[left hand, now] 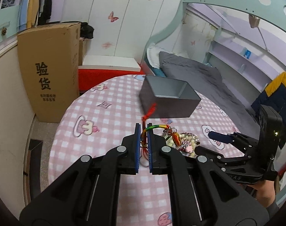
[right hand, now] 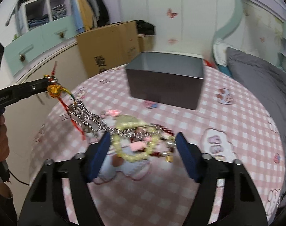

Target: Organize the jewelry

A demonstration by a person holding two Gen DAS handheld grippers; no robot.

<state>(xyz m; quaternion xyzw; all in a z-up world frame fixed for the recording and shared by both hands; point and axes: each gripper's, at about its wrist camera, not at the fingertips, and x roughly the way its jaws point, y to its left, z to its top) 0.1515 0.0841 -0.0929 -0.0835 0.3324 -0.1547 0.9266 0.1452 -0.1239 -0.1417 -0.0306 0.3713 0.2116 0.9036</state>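
Note:
My left gripper (left hand: 143, 127) is shut on a multicoloured woven cord charm (left hand: 158, 127) with red tassels, lifted above the table; it also shows in the right wrist view (right hand: 55, 90), trailing a silver chain (right hand: 86, 116). A pile of jewelry (right hand: 139, 137) with a pale bead bracelet, pink pieces and dark red beads lies on the pink checked tablecloth (right hand: 227, 128). My right gripper (right hand: 143, 141) is open, its fingers either side of the pile. An open grey box (left hand: 169, 98) stands beyond, also seen in the right wrist view (right hand: 165, 77).
A tall cardboard box (left hand: 52, 71) stands left of the table. A bed with grey bedding (left hand: 199, 75) lies to the right behind it. A wardrobe and drawers (right hand: 39, 37) stand at the far left.

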